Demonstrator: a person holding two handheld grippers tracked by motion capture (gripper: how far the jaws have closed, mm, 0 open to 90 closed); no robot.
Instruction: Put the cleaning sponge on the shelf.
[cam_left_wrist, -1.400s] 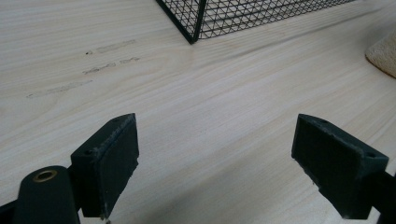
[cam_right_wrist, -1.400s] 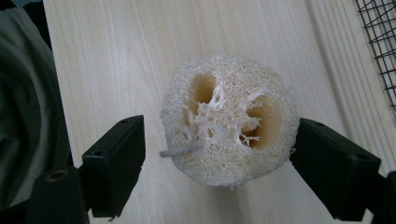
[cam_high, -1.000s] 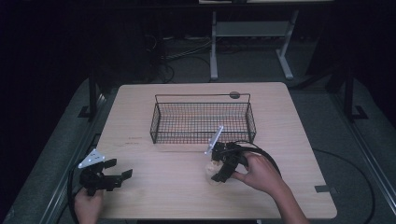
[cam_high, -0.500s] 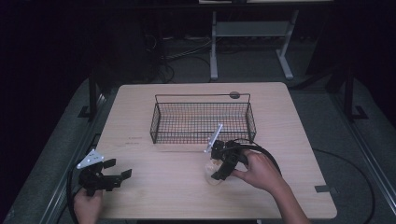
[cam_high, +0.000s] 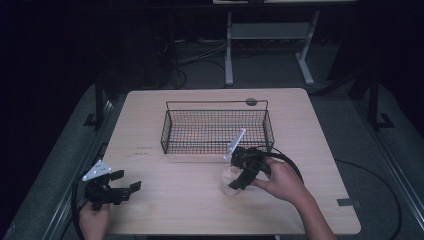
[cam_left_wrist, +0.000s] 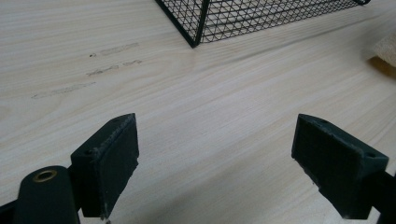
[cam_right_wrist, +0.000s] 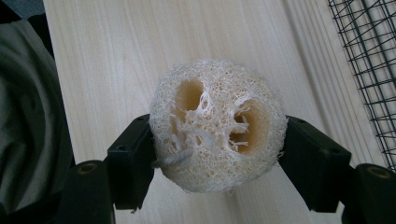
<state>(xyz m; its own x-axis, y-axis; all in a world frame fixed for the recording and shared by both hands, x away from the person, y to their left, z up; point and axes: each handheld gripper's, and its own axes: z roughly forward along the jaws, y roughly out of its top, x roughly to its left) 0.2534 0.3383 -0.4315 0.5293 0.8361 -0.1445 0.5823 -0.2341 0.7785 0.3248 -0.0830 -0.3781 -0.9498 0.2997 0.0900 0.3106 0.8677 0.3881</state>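
Pale wooden worktop (cam_high: 200, 185) is carrying the right gripper (cam_right_wrist: 217, 140), pinching a loofah (cam_right_wrist: 217, 123) whose holed end is facing its camera; the loofah's length is hidden; the left gripper (cam_left_wrist: 215, 163) is gaping.

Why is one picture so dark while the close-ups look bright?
High view: dim room, only the table lit, the loofah small and soft. Right gripper view: bright, loofah sharp. Left gripper view: bright, the left tool casts soft shadows.

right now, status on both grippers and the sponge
Right gripper shut on loofah sponge, jaws just closed. Left gripper open, idle over table. Wire basket just beyond, path clear.
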